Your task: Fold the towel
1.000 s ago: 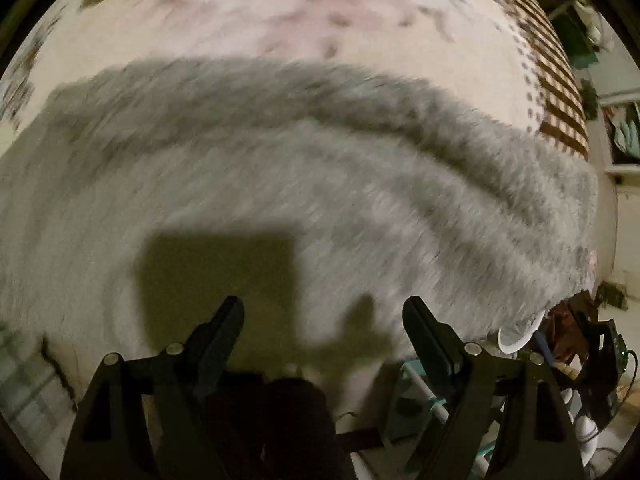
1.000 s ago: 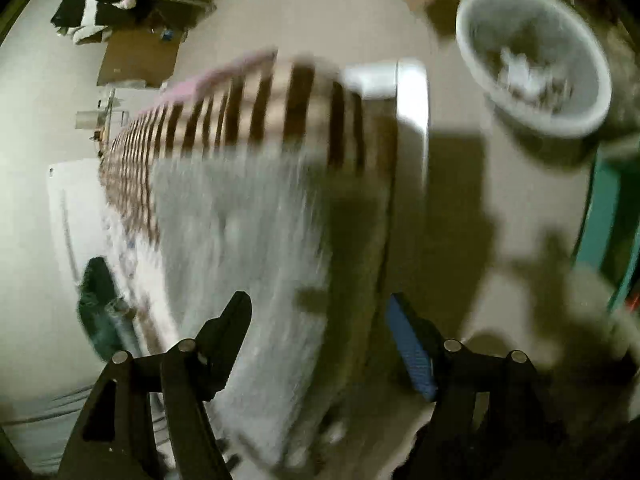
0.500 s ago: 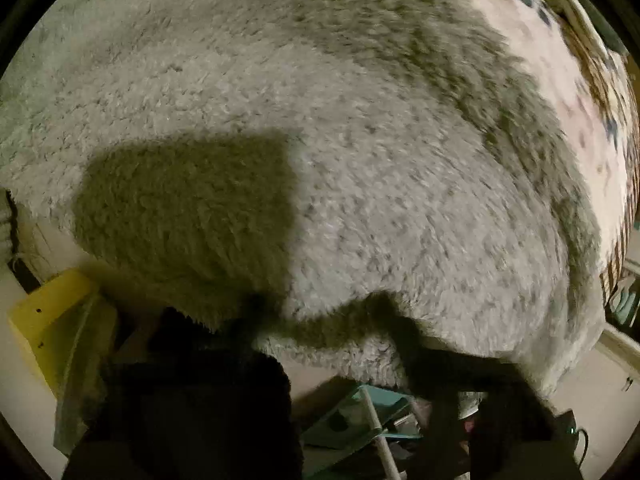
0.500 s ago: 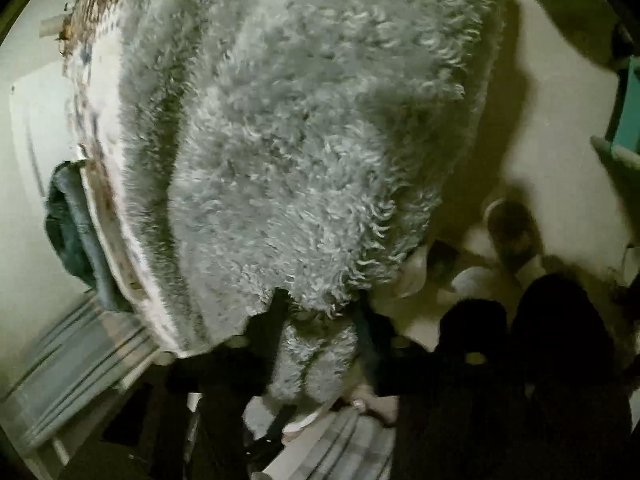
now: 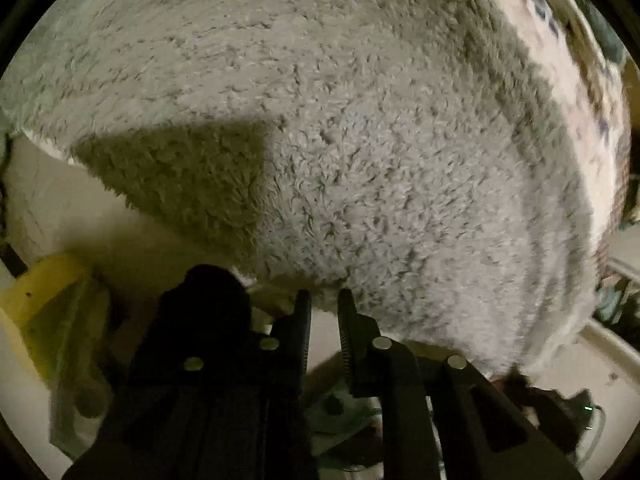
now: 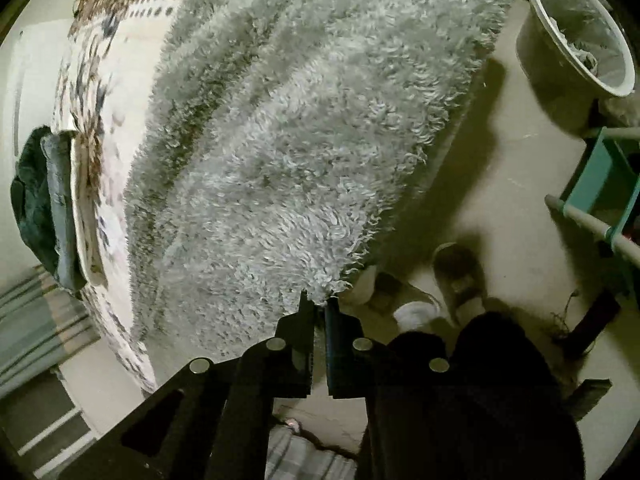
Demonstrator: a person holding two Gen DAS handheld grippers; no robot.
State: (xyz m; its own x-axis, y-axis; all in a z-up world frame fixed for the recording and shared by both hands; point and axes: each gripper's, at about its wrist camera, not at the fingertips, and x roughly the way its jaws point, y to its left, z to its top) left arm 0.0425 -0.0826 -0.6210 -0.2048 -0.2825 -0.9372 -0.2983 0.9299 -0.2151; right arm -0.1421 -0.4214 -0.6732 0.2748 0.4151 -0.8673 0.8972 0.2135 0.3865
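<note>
Left claw: jaws nearly shut, pinching the towel edge at 6 o'clock; grey shaggy pile fills that view, with patterned bedding at 2 o'clock. Right claw: jaws closed on a towel corner at 6 o'clock, pile spreading toward 12. Bedding at 9 o'clock, bin at 2 o'clock, floor at 3 o'clock.

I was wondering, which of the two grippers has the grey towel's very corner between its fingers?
The right gripper: the grey towel tapers to a tip pinched there. The left gripper sits at a broad stretch of edge instead.
</note>
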